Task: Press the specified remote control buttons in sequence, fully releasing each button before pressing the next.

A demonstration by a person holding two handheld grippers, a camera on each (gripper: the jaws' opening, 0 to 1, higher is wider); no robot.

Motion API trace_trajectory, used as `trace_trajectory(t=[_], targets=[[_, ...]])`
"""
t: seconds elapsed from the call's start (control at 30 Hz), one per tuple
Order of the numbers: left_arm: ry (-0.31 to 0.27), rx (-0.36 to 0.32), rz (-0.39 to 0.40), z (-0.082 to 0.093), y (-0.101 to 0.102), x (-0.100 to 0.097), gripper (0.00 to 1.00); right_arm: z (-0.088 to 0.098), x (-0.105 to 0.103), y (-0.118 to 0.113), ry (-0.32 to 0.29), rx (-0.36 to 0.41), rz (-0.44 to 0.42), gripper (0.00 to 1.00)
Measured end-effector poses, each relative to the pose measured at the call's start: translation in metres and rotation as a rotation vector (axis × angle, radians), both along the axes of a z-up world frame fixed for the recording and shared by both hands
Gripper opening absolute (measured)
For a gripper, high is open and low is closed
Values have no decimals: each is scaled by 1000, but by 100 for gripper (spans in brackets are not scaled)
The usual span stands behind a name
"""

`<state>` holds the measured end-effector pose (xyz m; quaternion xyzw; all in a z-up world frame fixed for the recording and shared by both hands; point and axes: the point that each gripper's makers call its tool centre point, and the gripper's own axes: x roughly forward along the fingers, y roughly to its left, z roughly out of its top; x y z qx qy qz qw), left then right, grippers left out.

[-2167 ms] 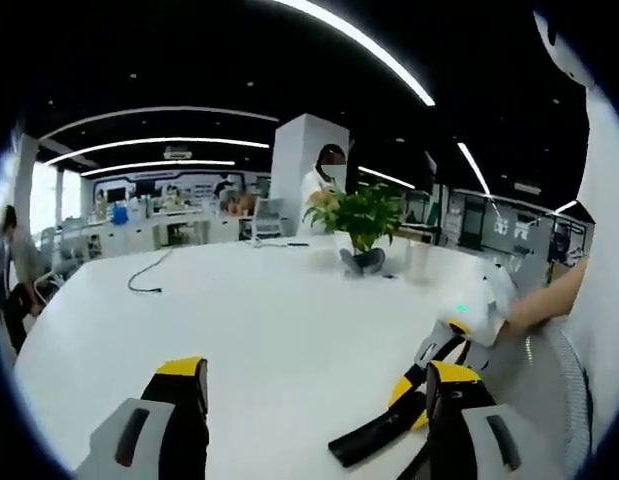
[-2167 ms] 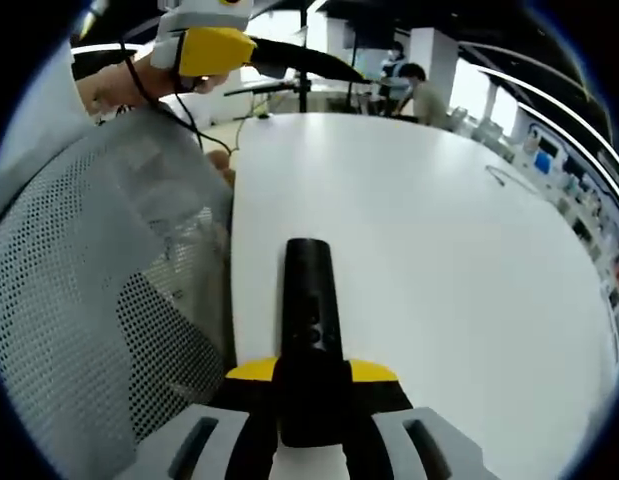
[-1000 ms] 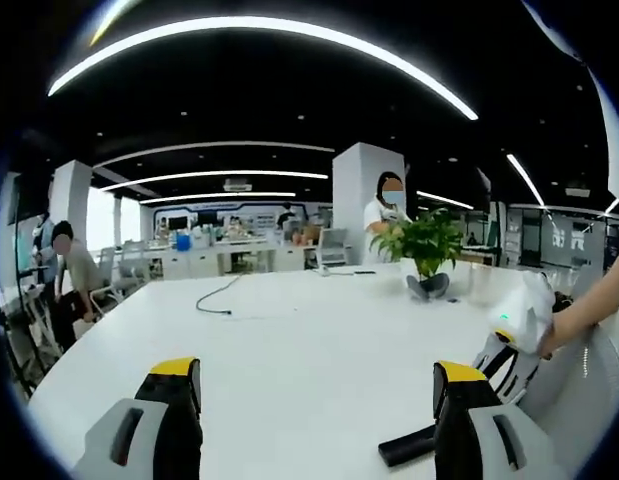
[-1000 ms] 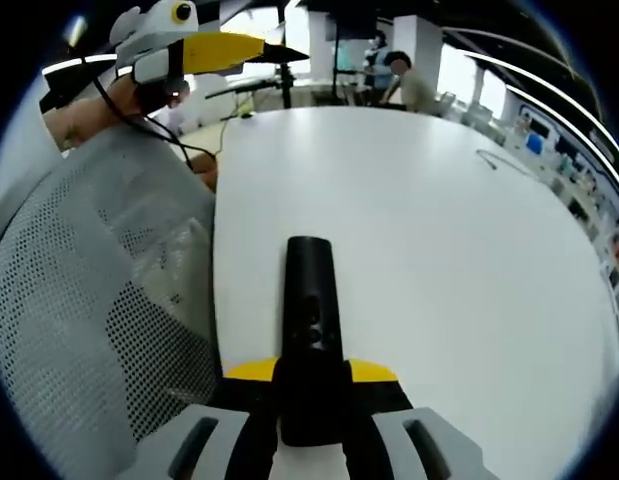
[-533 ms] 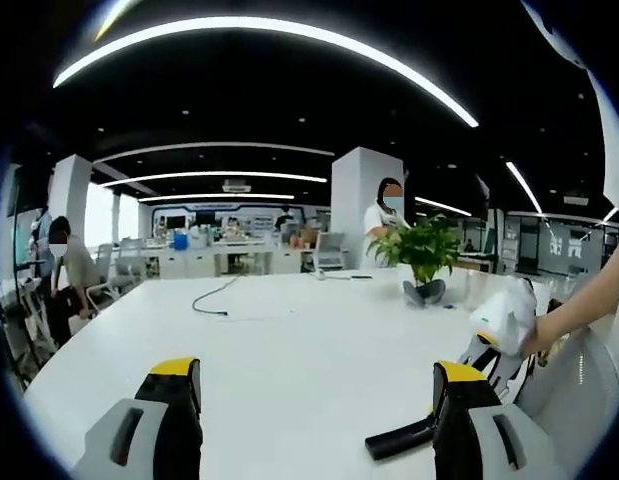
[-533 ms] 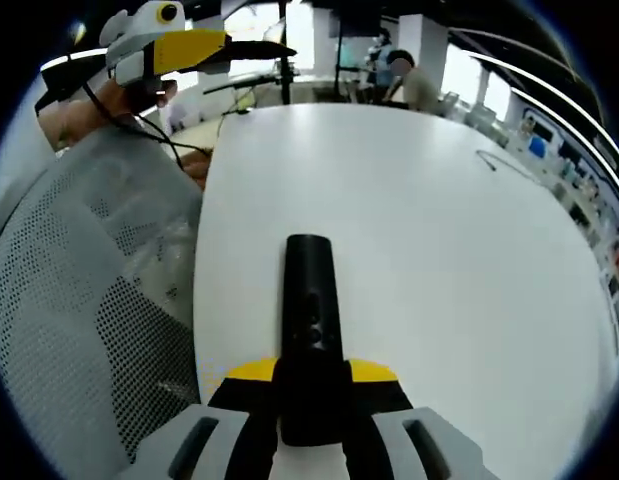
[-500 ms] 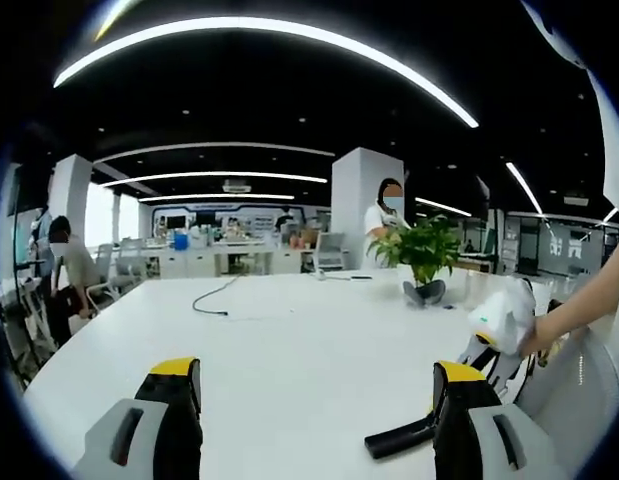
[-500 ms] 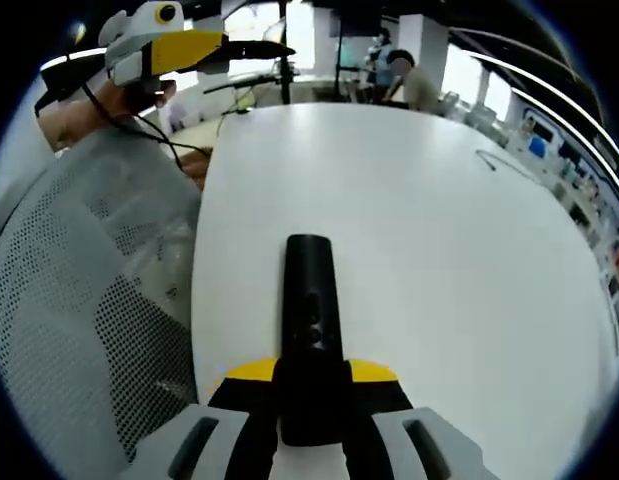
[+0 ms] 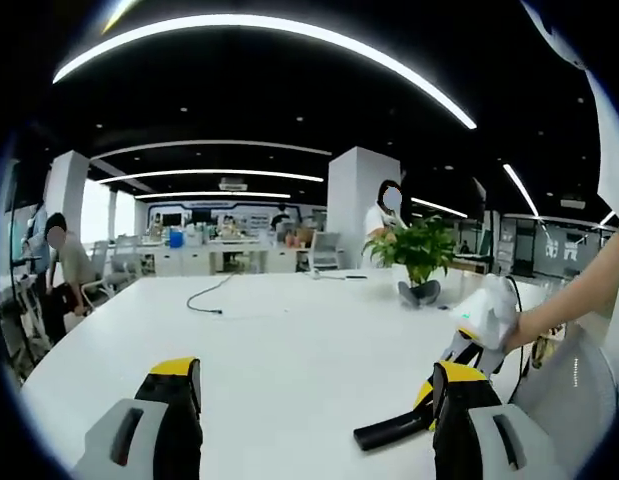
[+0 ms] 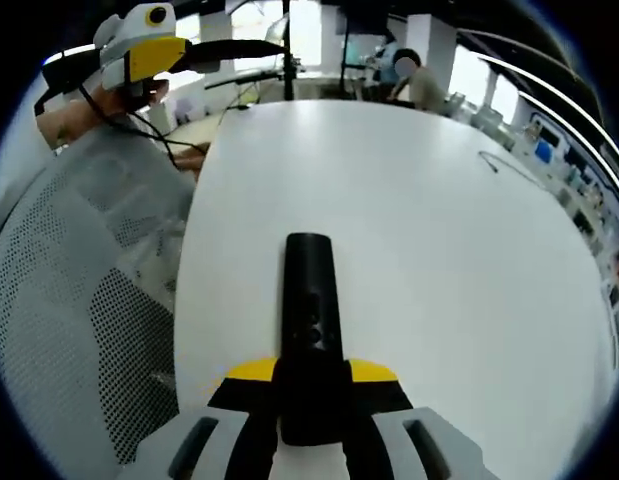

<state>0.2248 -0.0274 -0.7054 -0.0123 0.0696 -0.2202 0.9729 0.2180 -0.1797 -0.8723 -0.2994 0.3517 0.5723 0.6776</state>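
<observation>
Step in hand, as I judge it: remote held ready, no button pressed yet. The right gripper [image 10: 309, 400] has its fingers clenched on the near end of the black remote [image 10: 310, 310]; the remote juts forward from them, over the white worktop [image 10: 419, 230], button face up. Whether it touches the worktop, can't tell. In the left gripper view the remote [image 9: 389, 432] sits just beside that view's right finger [image 9: 457, 420], with the right gripper [image 9: 484, 320] behind it in the person's hand.

The left gripper [image 9: 314, 425] has its fingers spread wide, grasping nothing, level above the worktop, aimed at the potted plant [image 9: 419, 255] far across it. Seen from the right gripper view, the left gripper [image 10: 149, 55] is raised, well apart from the remote.

Next move probably needs the left gripper brought down onto the remote's buttons, one fingertip pressing, then lifting fully off.
</observation>
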Motion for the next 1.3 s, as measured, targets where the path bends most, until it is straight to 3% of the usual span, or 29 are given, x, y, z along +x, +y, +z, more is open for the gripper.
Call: trace_trajectory(t=[0.57, 1.3], targets=[[6, 4, 9, -1, 2, 1, 100, 0, 15, -3, -6, -48, 114, 21], [9, 3, 22, -2, 4, 1, 100, 0, 36, -6, 1, -62, 129, 21]])
